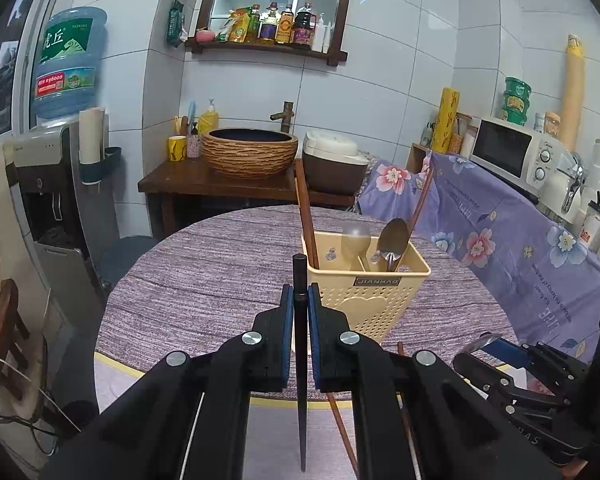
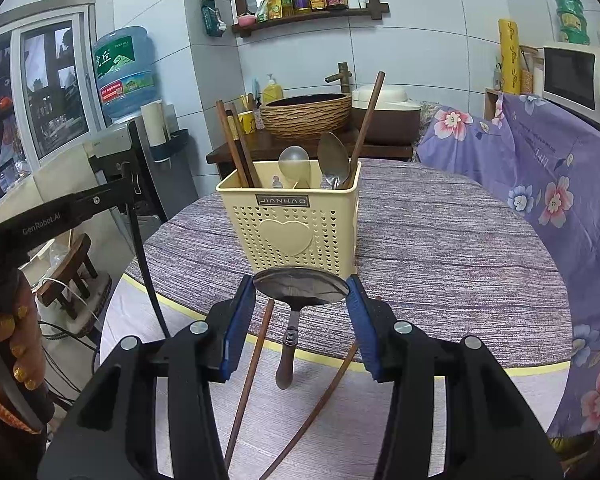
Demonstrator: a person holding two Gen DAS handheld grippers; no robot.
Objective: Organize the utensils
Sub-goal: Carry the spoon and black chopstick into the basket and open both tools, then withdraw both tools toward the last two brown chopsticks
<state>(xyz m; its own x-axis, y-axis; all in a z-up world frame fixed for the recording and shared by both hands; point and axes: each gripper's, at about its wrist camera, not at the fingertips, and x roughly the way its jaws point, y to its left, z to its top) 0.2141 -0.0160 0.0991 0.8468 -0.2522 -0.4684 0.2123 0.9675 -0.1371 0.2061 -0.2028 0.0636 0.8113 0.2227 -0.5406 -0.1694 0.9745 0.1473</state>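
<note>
Both grippers loaded before the cream utensil basket (image 2: 288, 216)

Left gripper (image 1: 300, 300) jaws clench a dark chopstick (image 1: 300, 360) at frame centre; right gripper (image 2: 300, 292) jaws grasp a spoon (image 2: 300, 286) by its bowl.

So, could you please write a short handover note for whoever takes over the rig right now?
Left tongs: shut on a dark chopstick, held upright above the table's near side.
Right tongs: shut on the bowl of a metal spoon, its wooden handle hanging down.
Yellow caddy stands on the round table. It already holds brown chopsticks, a pale ladle and metal spoons.
Left to do: drop in the held chopstick and spoon, then the two brown chopsticks lying on the table's near edge.
</note>
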